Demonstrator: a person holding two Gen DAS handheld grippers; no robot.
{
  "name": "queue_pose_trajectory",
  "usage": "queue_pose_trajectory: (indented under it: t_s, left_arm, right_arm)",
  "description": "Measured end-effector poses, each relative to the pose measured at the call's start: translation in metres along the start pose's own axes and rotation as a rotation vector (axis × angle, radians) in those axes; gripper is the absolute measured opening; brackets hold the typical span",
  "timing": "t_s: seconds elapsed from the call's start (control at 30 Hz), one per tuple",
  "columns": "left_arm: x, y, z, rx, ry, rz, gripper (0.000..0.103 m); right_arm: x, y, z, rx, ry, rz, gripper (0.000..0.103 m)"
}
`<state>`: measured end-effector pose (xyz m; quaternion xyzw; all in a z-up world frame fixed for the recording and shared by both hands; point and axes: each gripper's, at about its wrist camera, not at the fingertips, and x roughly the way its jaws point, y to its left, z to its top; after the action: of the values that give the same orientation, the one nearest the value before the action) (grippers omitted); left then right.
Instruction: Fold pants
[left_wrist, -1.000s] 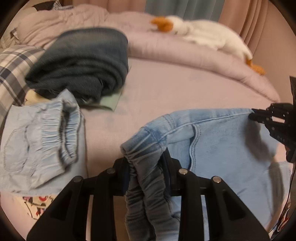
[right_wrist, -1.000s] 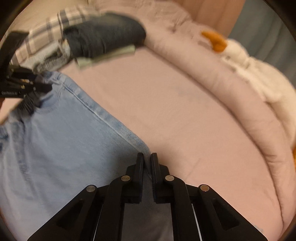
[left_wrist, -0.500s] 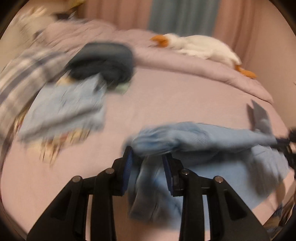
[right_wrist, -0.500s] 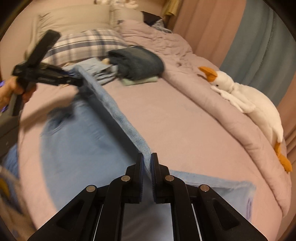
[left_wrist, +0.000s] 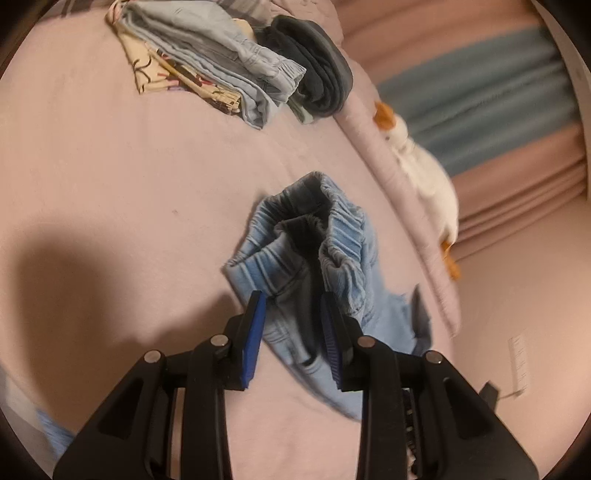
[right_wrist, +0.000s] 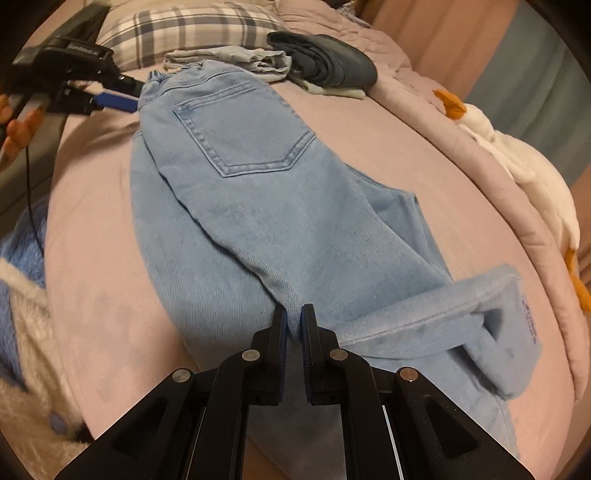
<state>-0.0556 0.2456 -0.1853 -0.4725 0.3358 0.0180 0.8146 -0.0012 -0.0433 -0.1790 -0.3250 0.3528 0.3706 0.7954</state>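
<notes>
Light blue jeans (right_wrist: 258, 192) lie lengthwise on the pink bed sheet (right_wrist: 92, 240), back pocket up, with the leg end folded back at the lower right. My right gripper (right_wrist: 293, 312) is shut on a ridge of the leg fabric near me. At the far end my left gripper (right_wrist: 127, 98) holds the bunched elastic waistband (left_wrist: 314, 236). In the left wrist view the waistband sits between the blue pads (left_wrist: 255, 332) of the left gripper (left_wrist: 291, 299), whose jaws are closing on it.
A stack of folded clothes (left_wrist: 221, 62) and a dark folded garment (left_wrist: 317, 85) lie beyond the waistband, by a plaid pillow (right_wrist: 192, 33). A white goose plush (right_wrist: 517, 177) rests on the rolled quilt (right_wrist: 461, 155) along the right. A person's hand (right_wrist: 18, 125) holds the left gripper.
The jeans hung stretched between both grippers and now lie flat on the bed. Both grippers have moved across and down. The left gripper has rolled, so its view is turned.
</notes>
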Motion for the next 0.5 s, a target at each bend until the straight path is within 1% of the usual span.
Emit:
queue_pose_trajectory:
  t_s: [0.1,0.17,0.23,0.33,0.37,0.4,0.43,0.5]
  left_arm:
    - [-0.002,0.001,0.001,-0.066,-0.014,-0.077,0.031]
    - [-0.004,0.003,0.002,-0.085,-0.018,-0.066,0.032]
    - [-0.005,0.003,0.0,-0.079,-0.012,-0.048,0.032]
    - [-0.011,0.009,-0.003,-0.099,-0.024,-0.077,0.032]
    - [-0.013,0.012,-0.003,-0.107,-0.03,-0.084,0.034]
    - [-0.015,0.014,-0.004,-0.111,-0.034,-0.083,0.041]
    - [-0.017,0.016,-0.004,-0.113,-0.038,-0.075,0.046]
    - [-0.017,0.016,-0.004,-0.115,-0.037,-0.069,0.046]
  right_arm:
    - [0.001,-0.004,0.003,0.031,-0.004,0.005,0.007]
    - [0.003,-0.002,0.002,0.046,-0.006,0.002,0.007]
    - [0.004,-0.001,0.001,0.068,-0.007,0.002,0.007]
    - [0.006,0.001,0.001,0.096,-0.009,0.005,0.007]
    - [0.006,0.003,0.0,0.102,-0.01,0.008,0.007]
    - [0.006,0.004,0.0,0.11,-0.011,0.012,0.007]
    - [0.006,0.005,0.0,0.116,-0.011,0.017,0.007]
    - [0.008,0.004,0.0,0.131,-0.011,0.017,0.007]
